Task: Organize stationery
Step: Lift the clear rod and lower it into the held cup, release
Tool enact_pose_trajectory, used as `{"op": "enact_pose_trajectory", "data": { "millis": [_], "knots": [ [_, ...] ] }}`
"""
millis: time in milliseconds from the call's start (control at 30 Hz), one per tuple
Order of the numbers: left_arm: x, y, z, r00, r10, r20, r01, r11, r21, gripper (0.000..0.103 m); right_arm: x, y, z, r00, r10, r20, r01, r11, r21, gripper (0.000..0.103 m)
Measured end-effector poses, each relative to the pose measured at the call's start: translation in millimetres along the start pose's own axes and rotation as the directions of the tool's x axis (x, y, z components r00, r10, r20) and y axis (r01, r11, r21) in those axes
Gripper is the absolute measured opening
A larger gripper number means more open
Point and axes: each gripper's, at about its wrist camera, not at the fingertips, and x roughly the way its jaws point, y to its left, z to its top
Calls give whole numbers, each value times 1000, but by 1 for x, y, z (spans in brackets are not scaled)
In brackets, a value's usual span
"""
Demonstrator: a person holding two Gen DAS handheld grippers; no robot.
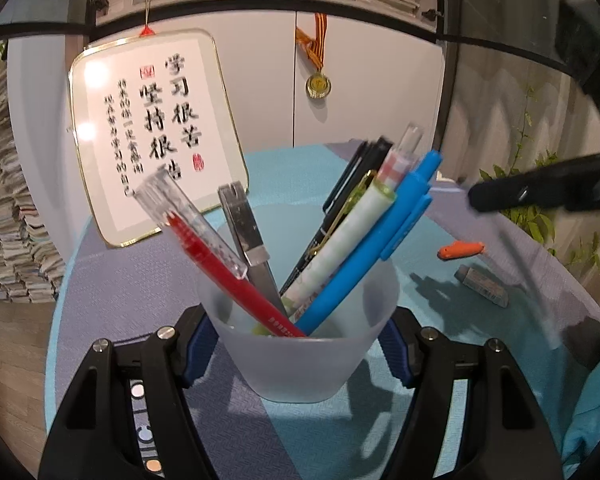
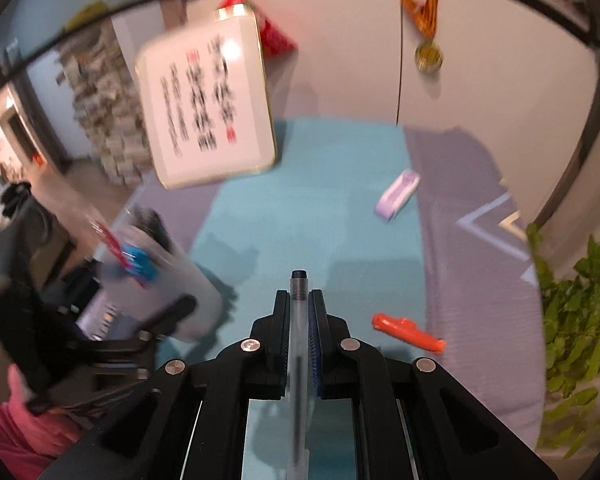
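My left gripper (image 1: 296,344) is shut on a frosted plastic cup (image 1: 300,364) and holds it above the table. The cup holds a red pen (image 1: 220,264), a metal utility knife (image 1: 246,236), a blue pen (image 1: 376,244), a pale green pen and dark pens. My right gripper (image 2: 299,300) is shut on a clear pen with a black tip (image 2: 299,320), which lies along its fingers over the teal mat. The cup and left gripper show blurred at the left of the right wrist view (image 2: 168,288). The right gripper shows blurred in the left wrist view (image 1: 548,192).
An orange item (image 2: 408,332) lies on the cloth (image 2: 300,200), also in the left wrist view (image 1: 460,250). An eraser (image 1: 482,280) lies right of the cup. A pale purple item (image 2: 396,194) lies farther back. A calligraphy plaque (image 1: 152,136) and medal (image 1: 318,84) hang on the cabinet. A plant (image 2: 572,320) stands right.
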Motion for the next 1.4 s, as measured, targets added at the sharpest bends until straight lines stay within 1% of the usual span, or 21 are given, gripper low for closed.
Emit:
{"op": "enact_pose_trajectory", "data": {
  "millis": [67, 133, 233, 333, 433, 533, 633, 700, 800, 900, 1000, 1133, 1200, 1300, 1400],
  "knots": [
    [-5, -3, 0, 1000, 7, 30, -8, 1000, 16, 70, -16, 7, 2, 999, 5, 42, -5, 1000, 1, 10],
    [-8, -2, 1, 999, 4, 43, -4, 1000, 18, 70, -32, 13, 6, 996, 7, 88, -7, 1000, -3, 10],
    [-14, 0, 2, 998, -7, 68, 7, 1000, 7, 70, -57, 25, 14, 986, 28, 166, -27, 1000, -5, 10],
    [-13, 0, 2, 997, -12, 73, 11, 1000, 9, 68, -76, 42, 27, 965, 76, 251, -75, 997, -13, 10],
    [-14, -3, 2, 997, -11, 82, 9, 1000, 24, 68, -80, 66, 40, 944, 102, 314, -89, 995, -55, 10],
    [-15, -5, 1, 996, -14, 86, 11, 999, 30, 68, -68, 88, 51, 936, 129, 329, -100, 990, -102, 10],
    [-15, -4, 1, 996, -15, 84, 13, 1000, 26, 68, -56, 103, 59, 922, 130, 365, -85, 987, -136, 10],
    [-14, -2, 2, 996, -16, 82, 14, 1000, 21, 69, -51, 106, 62, 910, 122, 396, -72, 988, -139, 10],
    [-14, -2, 2, 997, -16, 81, 15, 1000, 18, 69, -42, 106, 63, 903, 119, 414, -70, 989, -132, 10],
    [-14, -3, 1, 997, -17, 82, 15, 1000, 18, 69, -33, 99, 65, 891, 148, 428, -116, 988, -100, 10],
    [-14, -3, 2, 997, -18, 81, 17, 1000, 14, 69, -25, 97, 64, 885, 145, 443, -118, 989, -87, 10],
    [-14, -1, 2, 997, -20, 81, 19, 1000, 10, 69, -14, 96, 57, 888, 168, 428, -149, 986, -79, 10],
    [-14, -2, 2, 997, -20, 81, 19, 1000, 10, 69, -12, 96, 52, 884, 163, 438, -143, 987, -79, 10],
    [-14, -1, 2, 997, -20, 80, 20, 1000, 10, 69, -7, 94, 49, 888, 158, 432, -140, 987, -75, 10],
    [-12, -3, 1, 997, -15, 75, 13, 1000, 16, 69, -5, 91, 46, 887, 155, 435, -141, 988, -65, 10]
  ]
}}
